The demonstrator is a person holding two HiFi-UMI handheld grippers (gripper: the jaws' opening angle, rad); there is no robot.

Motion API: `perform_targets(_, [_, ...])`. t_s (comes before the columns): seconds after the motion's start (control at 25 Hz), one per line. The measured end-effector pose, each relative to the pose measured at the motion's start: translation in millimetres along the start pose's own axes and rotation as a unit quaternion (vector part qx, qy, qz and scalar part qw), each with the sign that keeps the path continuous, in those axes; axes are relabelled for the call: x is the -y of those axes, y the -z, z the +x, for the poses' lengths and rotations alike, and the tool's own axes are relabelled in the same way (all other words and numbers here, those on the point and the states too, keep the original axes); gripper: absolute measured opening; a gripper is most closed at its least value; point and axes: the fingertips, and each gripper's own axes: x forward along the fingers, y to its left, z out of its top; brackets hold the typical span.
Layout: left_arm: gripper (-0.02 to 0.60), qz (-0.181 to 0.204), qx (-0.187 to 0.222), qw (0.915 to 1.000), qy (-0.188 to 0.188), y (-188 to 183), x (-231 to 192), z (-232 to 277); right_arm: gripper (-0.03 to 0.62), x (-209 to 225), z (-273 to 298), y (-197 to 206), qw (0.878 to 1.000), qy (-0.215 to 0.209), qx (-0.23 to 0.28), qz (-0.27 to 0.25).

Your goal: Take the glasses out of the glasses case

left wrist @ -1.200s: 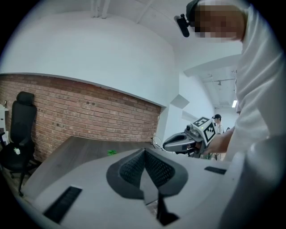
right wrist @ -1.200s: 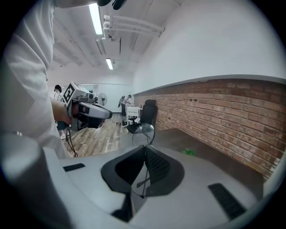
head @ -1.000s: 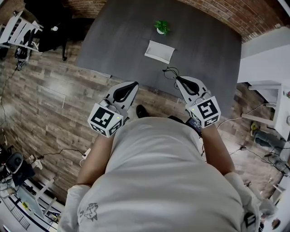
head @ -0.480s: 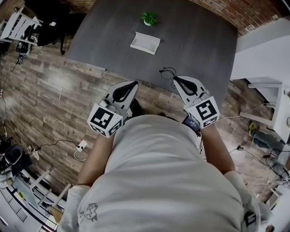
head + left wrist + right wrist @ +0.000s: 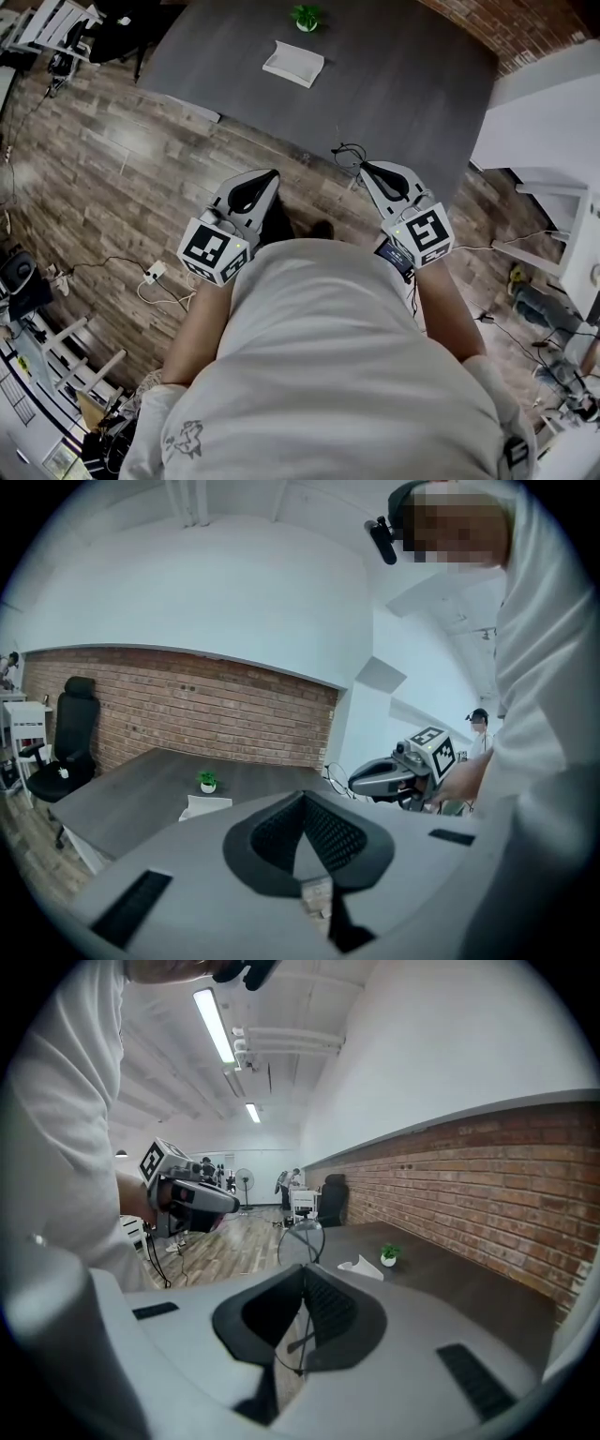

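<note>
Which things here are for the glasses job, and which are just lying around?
For the job: glasses, gripped in the right gripper; white glasses case on the table.
Just lying about: small potted plant; black office chair; power strip on the floor.

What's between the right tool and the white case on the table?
Head view: only bare dark grey tabletop lies between, beyond the thin wire glasses gripped in the right tool.
</note>
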Motion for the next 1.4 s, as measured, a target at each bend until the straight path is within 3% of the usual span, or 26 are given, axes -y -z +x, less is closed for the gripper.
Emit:
perform_targets(0.44, [0.011, 0.017, 0.006, 0.9995, -0.024, 0, 33, -34, 0.015, -33, -24, 3, 1.000, -0.027, 0.013, -0.005])
perform_targets(1.4, [0.011, 0.037, 0.036, 0.9985, 0.015, 18, 47, -183, 0.015, -188, -33, -24, 0.999, 0.015, 0.018, -0.022])
